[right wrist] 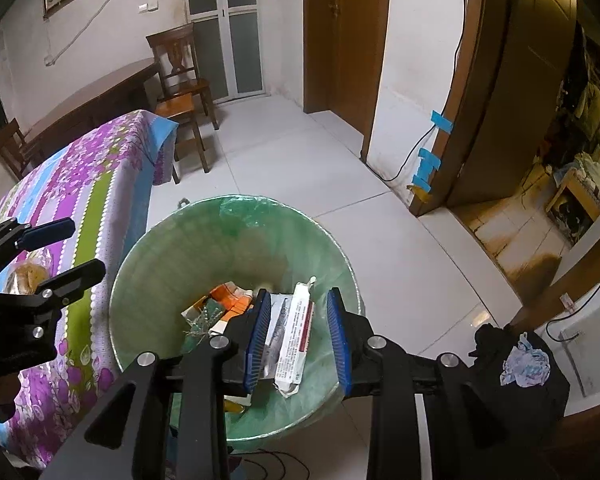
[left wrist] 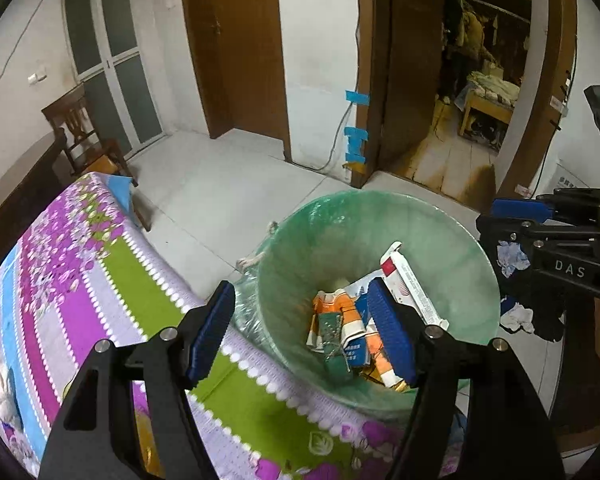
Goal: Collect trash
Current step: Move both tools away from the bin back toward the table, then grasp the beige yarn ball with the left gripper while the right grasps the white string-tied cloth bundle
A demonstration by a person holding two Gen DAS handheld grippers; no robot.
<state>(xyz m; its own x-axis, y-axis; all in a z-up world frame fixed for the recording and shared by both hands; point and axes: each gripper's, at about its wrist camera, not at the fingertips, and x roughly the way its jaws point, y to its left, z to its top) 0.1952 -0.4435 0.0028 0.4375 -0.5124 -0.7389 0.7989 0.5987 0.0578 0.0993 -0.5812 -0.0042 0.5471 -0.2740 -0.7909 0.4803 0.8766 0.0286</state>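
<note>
White floor tiles [right wrist: 284,160]; green-lined bin [right wrist: 148,264] stood beside floral table [right wrist: 80,184]. Left gripper [left wrist: 304,328] and right gripper [right wrist: 300,336] hung released over boxes [right wrist: 296,332] inside.

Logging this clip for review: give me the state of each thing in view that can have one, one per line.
Left claw: open, empty, above the bin's edge.
Right claw: open, empty, over the bin.
Trash bin: upright, lined with a green bag, partly filled.
White carton: inside the bin, leaning on its side.
Orange packaging: crumpled, at the bin's bottom.
Right-hand door: open.
Middle door: shut.
</note>
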